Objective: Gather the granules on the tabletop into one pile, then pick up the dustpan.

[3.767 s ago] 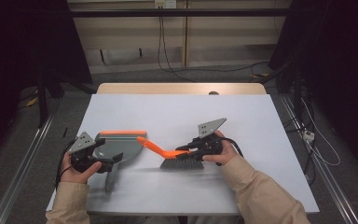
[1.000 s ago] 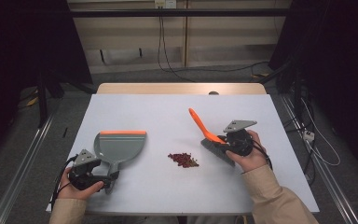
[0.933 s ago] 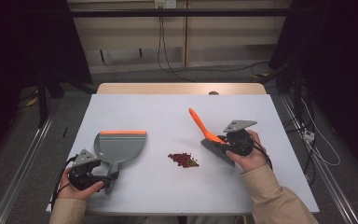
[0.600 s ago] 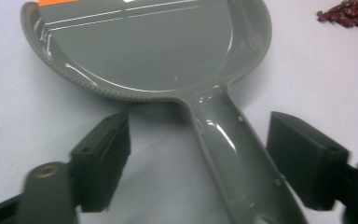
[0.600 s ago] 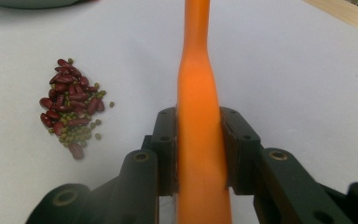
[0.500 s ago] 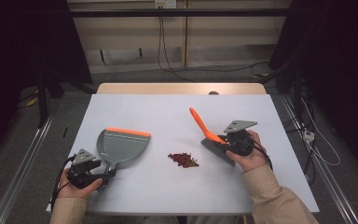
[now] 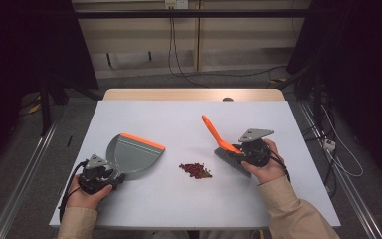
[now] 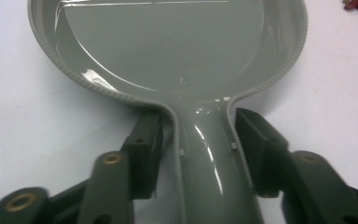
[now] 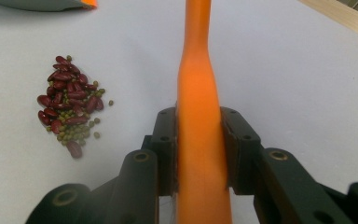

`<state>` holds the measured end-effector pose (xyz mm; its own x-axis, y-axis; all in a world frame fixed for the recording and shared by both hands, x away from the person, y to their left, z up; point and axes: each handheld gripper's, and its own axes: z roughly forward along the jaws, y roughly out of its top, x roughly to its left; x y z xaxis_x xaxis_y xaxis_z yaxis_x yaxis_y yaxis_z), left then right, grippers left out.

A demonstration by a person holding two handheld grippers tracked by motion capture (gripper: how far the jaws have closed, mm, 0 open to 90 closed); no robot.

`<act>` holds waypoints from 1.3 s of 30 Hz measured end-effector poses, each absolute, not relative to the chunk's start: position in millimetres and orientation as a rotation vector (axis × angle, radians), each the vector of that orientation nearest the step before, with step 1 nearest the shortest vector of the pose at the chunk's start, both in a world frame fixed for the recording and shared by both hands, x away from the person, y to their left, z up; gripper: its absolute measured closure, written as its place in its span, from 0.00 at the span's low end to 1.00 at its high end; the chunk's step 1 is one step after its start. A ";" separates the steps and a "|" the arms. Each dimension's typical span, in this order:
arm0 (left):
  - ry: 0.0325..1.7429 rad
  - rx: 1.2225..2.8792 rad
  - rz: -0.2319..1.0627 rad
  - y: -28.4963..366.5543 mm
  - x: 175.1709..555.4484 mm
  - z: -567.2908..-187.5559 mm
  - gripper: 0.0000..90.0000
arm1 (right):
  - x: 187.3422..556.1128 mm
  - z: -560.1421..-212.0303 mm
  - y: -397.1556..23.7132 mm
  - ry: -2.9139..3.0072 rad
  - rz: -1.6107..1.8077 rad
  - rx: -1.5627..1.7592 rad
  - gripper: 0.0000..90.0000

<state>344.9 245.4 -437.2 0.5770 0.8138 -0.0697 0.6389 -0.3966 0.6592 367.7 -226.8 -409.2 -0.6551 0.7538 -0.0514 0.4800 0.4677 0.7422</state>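
Nearest: left tongs (image 8: 198, 140) just closing around the smooth, glossy grey plastic dustpan (image 7: 132, 157) handle, pads beside it, a sliver of gap visible. Right tongs (image 9: 198, 149) clamped on the tapered orange brush (image 7: 219, 139) handle. Mid-bench: one loose pile of beans (image 7: 195, 170), oblong dark-red and small round green. One dustpan, orange-lipped, left of pile; one brush right. White matte bench (image 7: 179, 119).

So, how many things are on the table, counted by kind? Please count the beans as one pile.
Dustpan: 1
Brush: 1
Pile of beans: 1
Total: 3
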 end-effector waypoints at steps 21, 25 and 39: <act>1.098 2.165 0.333 251.1 346.8 -429.2 0.70 | 367.7 -409.7 -225.8 2.348 1.007 1.041 0.77; 1.073 2.170 0.329 249.7 344.1 -426.8 0.70 | 367.9 -410.5 -224.9 2.353 1.000 1.043 0.76; 0.971 2.190 0.266 250.3 334.7 -416.6 0.70 | 368.1 -405.6 -223.3 2.371 0.989 1.075 0.75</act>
